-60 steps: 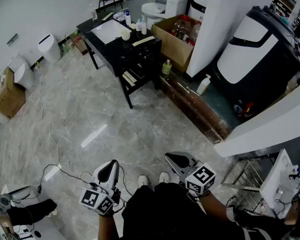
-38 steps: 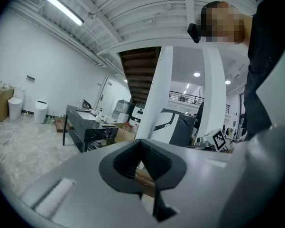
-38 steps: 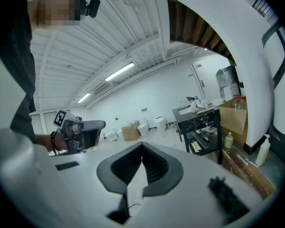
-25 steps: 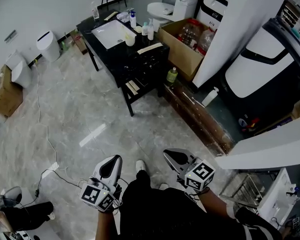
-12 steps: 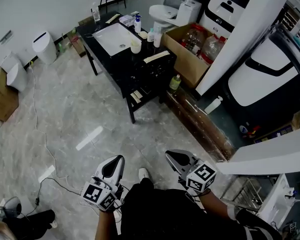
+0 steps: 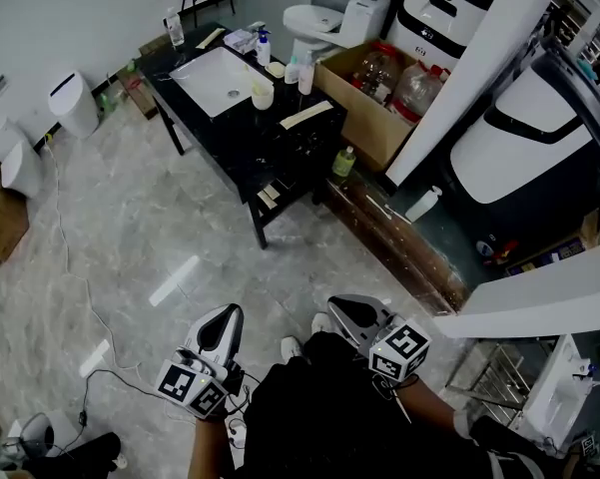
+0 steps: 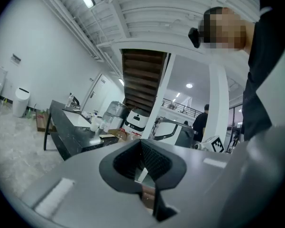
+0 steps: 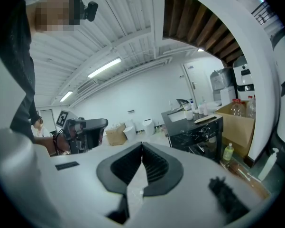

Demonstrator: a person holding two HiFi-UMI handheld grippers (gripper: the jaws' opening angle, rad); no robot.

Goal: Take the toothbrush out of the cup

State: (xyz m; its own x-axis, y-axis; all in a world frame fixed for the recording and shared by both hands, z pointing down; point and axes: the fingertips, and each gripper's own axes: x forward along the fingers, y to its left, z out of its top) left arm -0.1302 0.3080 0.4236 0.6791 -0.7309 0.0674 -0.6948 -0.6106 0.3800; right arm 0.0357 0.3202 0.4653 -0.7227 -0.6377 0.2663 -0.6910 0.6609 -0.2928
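Head view: left gripper (image 6: 229, 314) and right gripper (image 6: 338, 305) pressed closed, empty, far from the table's (image 6: 280, 148) cup (image 6: 263, 96); arriving closed could topple it

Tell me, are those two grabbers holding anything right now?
Nothing is held. The left gripper and the right gripper both have their jaws shut, with nothing between them.

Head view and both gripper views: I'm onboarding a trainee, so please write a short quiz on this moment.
1. True or false: the left hand-held gripper has its jaws together, with nothing between them.
2. The cup stands: A on the floor; B on the black table beside the sink; C in the cardboard box.
3. Fill in near or far: the right hand-held gripper is ___ from the cup.
Key: 1 true; 2 B; 3 far.
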